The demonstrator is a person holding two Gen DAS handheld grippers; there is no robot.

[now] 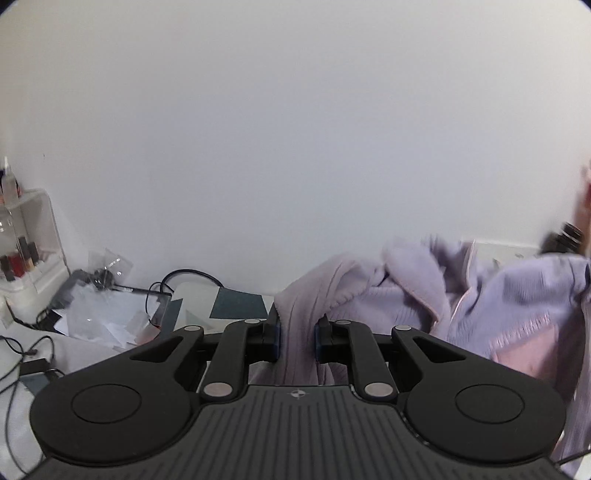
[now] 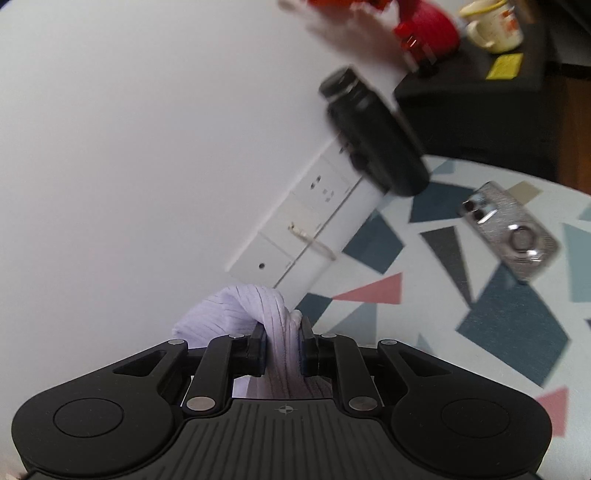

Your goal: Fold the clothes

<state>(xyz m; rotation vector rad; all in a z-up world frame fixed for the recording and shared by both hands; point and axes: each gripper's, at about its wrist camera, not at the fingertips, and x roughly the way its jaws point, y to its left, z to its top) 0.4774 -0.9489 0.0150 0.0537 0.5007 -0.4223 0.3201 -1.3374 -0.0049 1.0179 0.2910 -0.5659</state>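
From the left wrist view, a clear organizer [image 1: 31, 236] with small bottles stands at the far left edge of the table [image 1: 236, 301], against the wall [image 1: 295, 129]. Beside it lie crumpled plastic [image 1: 103, 314] and a black cable [image 1: 192, 275], with more cords nearer the camera. The left gripper [image 1: 296, 338] has its jaws pressed onto a pinkish-lilac fold of the garment [image 1: 480, 306], which runs up between the pads. The rest of the ribbed garment (lilac, with pale pink trim) bunches to the right, raised off the table and blurred. At the right edge of this view a dark bottle [image 1: 561, 238] shows behind the cloth.

From the right wrist view, the scene is tilted. The right gripper [image 2: 282, 347] pinches a gathered knot of the same garment [image 2: 255, 306], which bulges above the fingers. Behind it a white socket strip [image 2: 314, 218] sits along the table's back edge at the wall. The dark bottle [image 2: 373, 136] stands at that edge, and to its right a phone [image 2: 509, 229] lies face down on the patterned table [image 2: 517, 325]. A cream mug [image 2: 495, 26] rests on a dark shelf [image 2: 480, 85] further right, next to something red and blurred.
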